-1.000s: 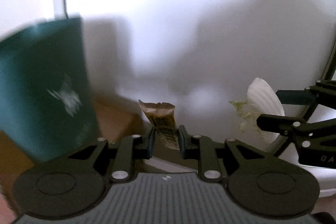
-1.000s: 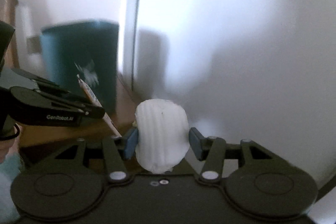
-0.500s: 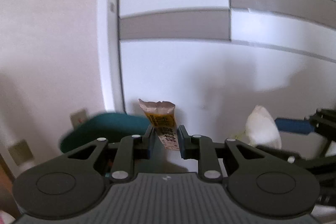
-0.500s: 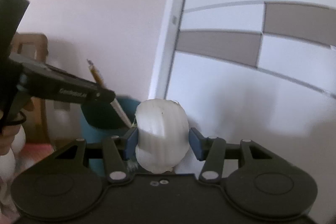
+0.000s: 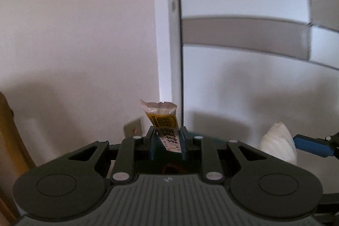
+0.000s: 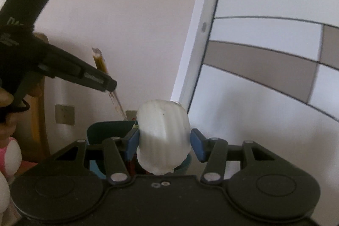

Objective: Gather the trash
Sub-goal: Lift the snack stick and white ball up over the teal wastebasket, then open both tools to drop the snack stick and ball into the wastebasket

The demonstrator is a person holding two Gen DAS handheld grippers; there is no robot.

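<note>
In the right wrist view the teal waste bin (image 6: pixel 110 130) sits at lower centre, its open mouth showing just behind and below the right tool (image 6: pixel 164 141). That is the relation the drop turns on: the bin lies ahead of and beneath both tools, a little left of centre in this frame.

The right tool stands fairly wide, clamped on a crumpled white paper cup liner (image 6: pixel 163 139) that fills the gap between the blue pads. The liner hangs over the right part of the bin's mouth, as far as the fisheye lets me judge.

The left tool (image 6: pixel 112 86) reaches in from the upper left of the same frame, nearly closed on a thin yellow sachet (image 6: pixel 101 65). The sachet's long axis runs steeply, top leaning to the upper left and lower end pointing down toward the bin's rim. In the left wrist view the sachet (image 5: pixel 164 120) stands up between the pads at centre, and only a sliver of teal shows behind the fingers.

Both pieces look close enough to release; the left one seems nearer the bin's middle.
</note>
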